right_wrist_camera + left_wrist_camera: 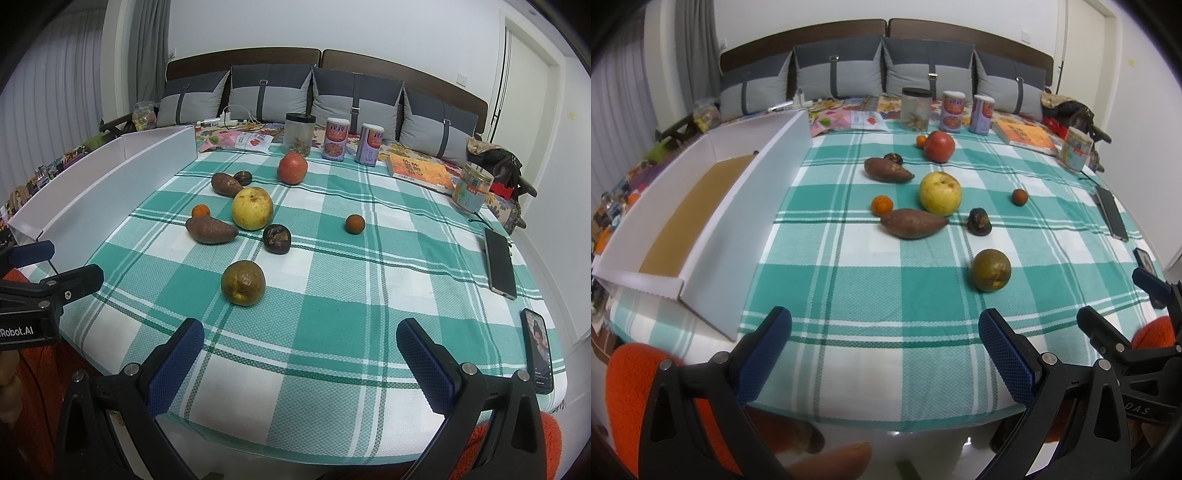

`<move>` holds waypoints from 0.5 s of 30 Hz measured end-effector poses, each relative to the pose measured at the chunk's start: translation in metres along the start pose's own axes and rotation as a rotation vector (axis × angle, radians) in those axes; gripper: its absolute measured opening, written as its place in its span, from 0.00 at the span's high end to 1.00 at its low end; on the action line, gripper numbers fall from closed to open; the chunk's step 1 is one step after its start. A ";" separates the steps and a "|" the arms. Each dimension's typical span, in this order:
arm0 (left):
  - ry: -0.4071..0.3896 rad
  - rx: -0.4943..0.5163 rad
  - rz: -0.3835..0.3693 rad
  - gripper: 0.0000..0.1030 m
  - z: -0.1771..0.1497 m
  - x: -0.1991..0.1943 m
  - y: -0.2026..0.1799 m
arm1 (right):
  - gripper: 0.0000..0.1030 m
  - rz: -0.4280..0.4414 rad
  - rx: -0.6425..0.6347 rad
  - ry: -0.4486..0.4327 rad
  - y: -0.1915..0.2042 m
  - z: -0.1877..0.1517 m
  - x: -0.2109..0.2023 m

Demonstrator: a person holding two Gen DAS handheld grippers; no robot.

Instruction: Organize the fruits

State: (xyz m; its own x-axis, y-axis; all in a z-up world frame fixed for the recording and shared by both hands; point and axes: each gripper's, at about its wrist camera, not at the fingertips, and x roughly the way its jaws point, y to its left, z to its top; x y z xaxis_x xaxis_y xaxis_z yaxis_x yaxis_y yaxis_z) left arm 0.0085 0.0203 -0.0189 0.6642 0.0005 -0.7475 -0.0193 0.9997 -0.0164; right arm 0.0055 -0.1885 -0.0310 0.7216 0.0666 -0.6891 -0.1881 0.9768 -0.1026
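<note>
Lining the white box [665,236], cardboard visible from left wrist only.

Grey cushions [271,92] against white wall [332,26]

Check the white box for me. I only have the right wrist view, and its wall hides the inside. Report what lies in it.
Observer: The left wrist view looks over the wall of the white box. A brown cardboard sheet covers its floor, and no fruit lies on the part that shows.
Operator: Count the small orange fruits. I see two.
Observer: There are three here. The third small orange sits close beside the red apple, on its left in this view. The apple hides it from yours.
</note>
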 end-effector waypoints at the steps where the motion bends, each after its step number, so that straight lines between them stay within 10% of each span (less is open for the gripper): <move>1: 0.000 0.000 0.001 0.01 0.000 0.000 0.001 | 0.00 0.000 0.000 0.000 0.000 0.000 0.000; 15: 0.002 -0.001 0.001 0.01 0.001 0.001 0.003 | 0.00 0.000 0.000 0.001 0.000 0.000 0.000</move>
State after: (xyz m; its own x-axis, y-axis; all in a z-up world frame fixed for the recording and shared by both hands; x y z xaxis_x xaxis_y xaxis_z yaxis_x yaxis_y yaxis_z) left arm 0.0098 0.0235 -0.0193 0.6631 0.0013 -0.7486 -0.0206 0.9997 -0.0165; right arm 0.0057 -0.1887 -0.0312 0.7212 0.0666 -0.6895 -0.1882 0.9767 -0.1026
